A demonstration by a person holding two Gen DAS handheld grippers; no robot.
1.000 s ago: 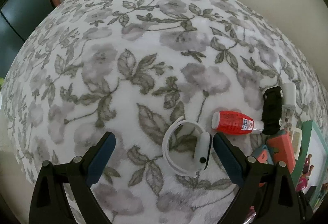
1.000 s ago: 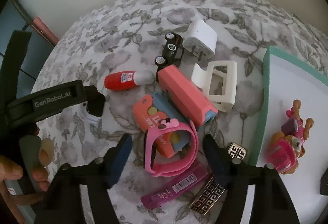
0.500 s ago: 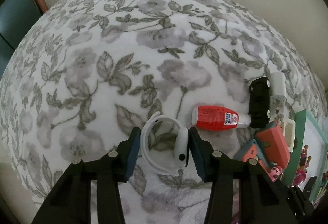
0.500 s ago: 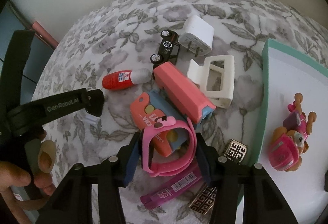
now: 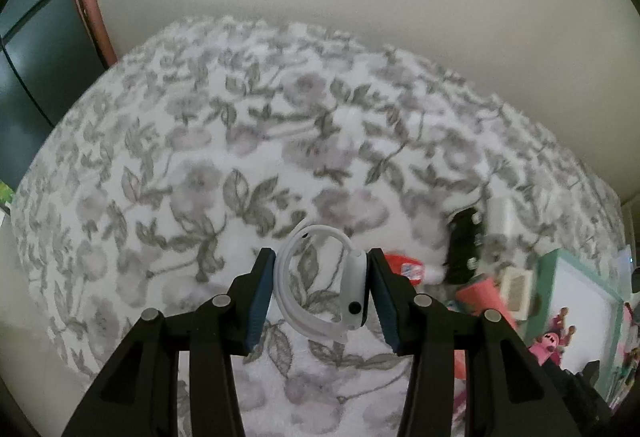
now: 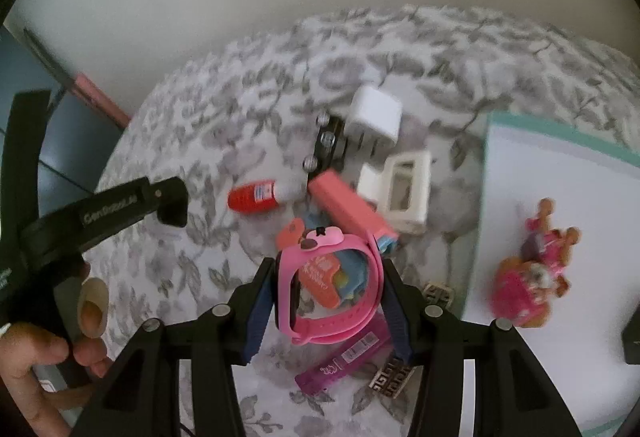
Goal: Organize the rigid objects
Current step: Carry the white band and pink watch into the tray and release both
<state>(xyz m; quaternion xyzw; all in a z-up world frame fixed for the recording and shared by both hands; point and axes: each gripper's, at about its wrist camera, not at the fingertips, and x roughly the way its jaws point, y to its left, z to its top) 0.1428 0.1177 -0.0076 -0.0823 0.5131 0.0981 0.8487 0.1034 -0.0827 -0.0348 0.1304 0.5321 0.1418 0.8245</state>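
Note:
My left gripper is shut on a white smartwatch, its strap looped between the pads, lifted above the floral cloth. My right gripper is shut on a pink smartwatch and holds it above the pile of objects. The left gripper's black body and the hand holding it show at the left of the right wrist view.
On the cloth lie a red bottle, black toy car, white charger, white holder, pink box, purple tube and patterned clips. A teal-rimmed white tray at right holds pink toys.
Both grippers closed on their watches and lifted them off the cloth. Both views now sit higher and tilt up toward the wall.

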